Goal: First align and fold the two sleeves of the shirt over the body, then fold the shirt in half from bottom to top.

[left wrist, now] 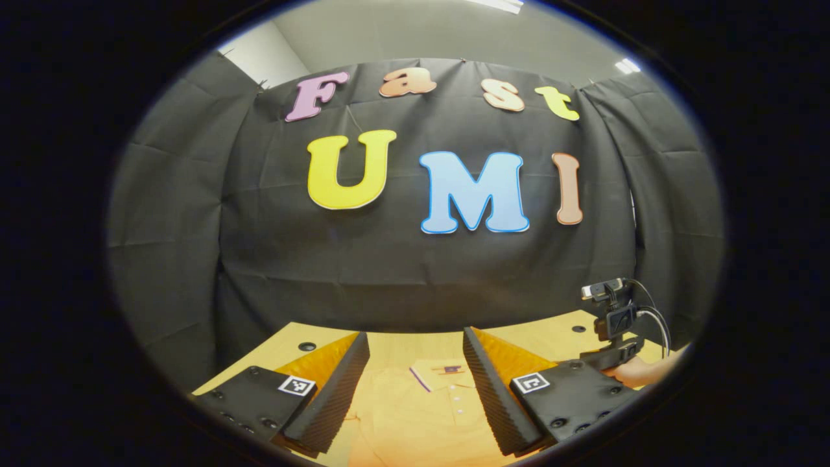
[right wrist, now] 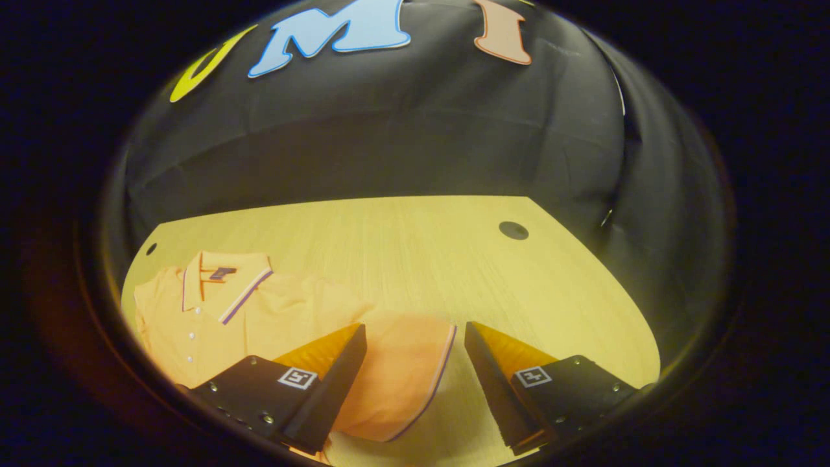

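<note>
An orange polo shirt (right wrist: 214,311) lies flat on the wooden table (right wrist: 402,253), its striped collar (right wrist: 227,279) toward the back wall. One short sleeve (right wrist: 402,376) spreads out to the side, its purple-trimmed cuff between the fingers of my right gripper (right wrist: 415,340), which hangs open just above it. My left gripper (left wrist: 415,344) is open over the shirt's chest (left wrist: 421,415), with the collar and button placket (left wrist: 454,389) seen between its fingers. The other gripper (left wrist: 613,324) and the hand holding it (left wrist: 642,373) appear at the right of the left gripper view.
The table has small round cable holes (right wrist: 513,229) near its back corners. Black cloth walls close in the booth behind and at the sides. Bare wood stretches right of the sleeve.
</note>
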